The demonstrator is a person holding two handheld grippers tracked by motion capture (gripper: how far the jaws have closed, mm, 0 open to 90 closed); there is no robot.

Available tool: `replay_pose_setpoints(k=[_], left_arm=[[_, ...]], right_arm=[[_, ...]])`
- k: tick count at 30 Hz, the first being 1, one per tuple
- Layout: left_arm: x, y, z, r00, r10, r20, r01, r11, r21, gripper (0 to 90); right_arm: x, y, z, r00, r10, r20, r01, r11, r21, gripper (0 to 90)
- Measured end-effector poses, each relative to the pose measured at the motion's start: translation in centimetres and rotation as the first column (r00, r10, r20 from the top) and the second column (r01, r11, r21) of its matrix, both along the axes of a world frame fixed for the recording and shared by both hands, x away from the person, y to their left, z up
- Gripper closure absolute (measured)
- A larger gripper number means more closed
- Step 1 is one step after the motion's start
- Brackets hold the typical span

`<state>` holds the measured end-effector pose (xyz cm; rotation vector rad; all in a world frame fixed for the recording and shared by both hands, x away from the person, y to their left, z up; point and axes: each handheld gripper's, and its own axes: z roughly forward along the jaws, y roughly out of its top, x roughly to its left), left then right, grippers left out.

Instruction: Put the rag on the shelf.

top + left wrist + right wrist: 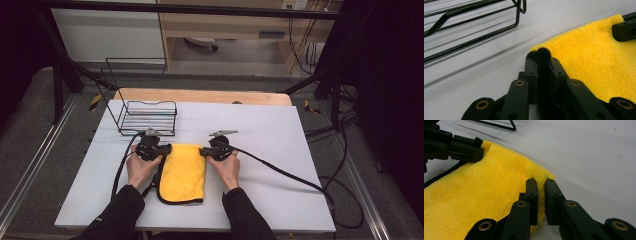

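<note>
A folded yellow towel (184, 172) with a black hem lies on the white table (265, 125), in front of the person. My left gripper (168, 148) is at the towel's far left corner. In the left gripper view the jaws (543, 60) are shut on the black hem of the towel (594, 57). My right gripper (203, 151) is at the far right corner. In the right gripper view its jaws (541, 183) pinch the edge of the towel (474, 195) with a thin gap between them. Each gripper view shows the other gripper on its corner, the right gripper (621, 27) and the left gripper (479, 148).
A black wire basket (148, 117) stands just beyond the left gripper, close to it (474, 25). Black cables trail from both grippers across the table; one runs off the right side (290, 172). Bare table lies to the right and far side of the towel.
</note>
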<state>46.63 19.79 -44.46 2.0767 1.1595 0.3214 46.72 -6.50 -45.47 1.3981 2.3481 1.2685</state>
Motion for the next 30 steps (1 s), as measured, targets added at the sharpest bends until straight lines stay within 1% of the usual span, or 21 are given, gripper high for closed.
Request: replay_pose_setpoints(k=[2, 4, 6, 9, 12, 15, 19, 21, 22, 24, 26, 30], left_arm=[[0.0, 0.2, 0.1, 1.0, 0.004, 0.0, -0.004, 0.9999, -0.015, 79.6], [-0.1, 0.3, 0.3, 0.9999, 0.005, 0.015, -0.005, 0.9998, -0.021, 80.1], [-0.3, 0.5, 0.6, 0.9992, 0.001, 0.04, 0.0, 0.9996, -0.028, 80.4], [-0.8, 0.7, 1.2, 0.9972, -0.006, 0.074, 0.008, 0.9994, -0.033, 80.6], [-1.3, 1.0, 1.9, 0.995, -0.009, 0.1, 0.016, 0.9979, -0.063, 80.6], [-1.8, 1.3, 2.6, 0.9922, -0.013, 0.124, 0.023, 0.9964, -0.082, 80.7], [-2.5, 1.5, 3.4, 0.9867, -0.023, 0.161, 0.039, 0.9948, -0.095, 80.8], [-2.9, 1.6, 3.7, 0.9838, -0.025, 0.177, 0.044, 0.9936, -0.104, 80.8], [-3.2, 1.7, 3.9, 0.9825, -0.026, 0.184, 0.047, 0.9927, -0.111, 80.8], [-3.6, 1.9, 4.3, 0.9799, -0.026, 0.198, 0.051, 0.9908, -0.125, 80.8], [-4.0, 2.0, 4.6, 0.9776, -0.03, 0.209, 0.058, 0.9896, -0.131, 80.9], [-4.6, 2.2, 5.4, 0.9715, -0.027, 0.235, 0.063, 0.9873, -0.146, 80.9]], right_arm=[[-0.1, 0.0, 0.1, 0.9999, 0.003, 0.012, -0.003, 1.0, -0.002, 83.0], [-0.2, 0.0, 0.2, 0.9996, 0.008, 0.026, -0.008, 1.0, -0.002, 83.1], [-0.4, -0.1, 0.4, 0.9989, 0.011, 0.045, -0.011, 1.0, -0.002, 83.2], [-0.7, -0.2, 1.0, 0.9977, 0.012, 0.067, -0.013, 1.0, 0.015, 83.3], [-1.2, -0.3, 1.8, 0.9956, 0.018, 0.091, -0.022, 0.999, 0.039, 83.3], [-1.7, -0.5, 2.5, 0.9929, 0.024, 0.116, -0.031, 0.998, 0.054, 83.3], [-2.4, -0.7, 3.3, 0.9868, 0.032, 0.159, -0.042, 0.997, 0.061, 83.4], [-3.0, -0.8, 3.8, 0.9822, 0.037, 0.184, -0.051, 0.996, 0.072, 83.4], [-3.0, -0.8, 3.8, 0.9822, 0.037, 0.184, -0.051, 0.996, 0.072, 83.4], [-3.3, -0.9, 4.1, 0.9785, 0.04, 0.202, -0.056, 0.995, 0.078, 83.4], [-3.6, -0.9, 4.5, 0.9751, 0.044, 0.217, -0.063, 0.995, 0.08, 83.4], [-4.2, -0.8, 5.3, 0.9652, 0.049, 0.257, -0.072, 0.994, 0.078, 83.4]])
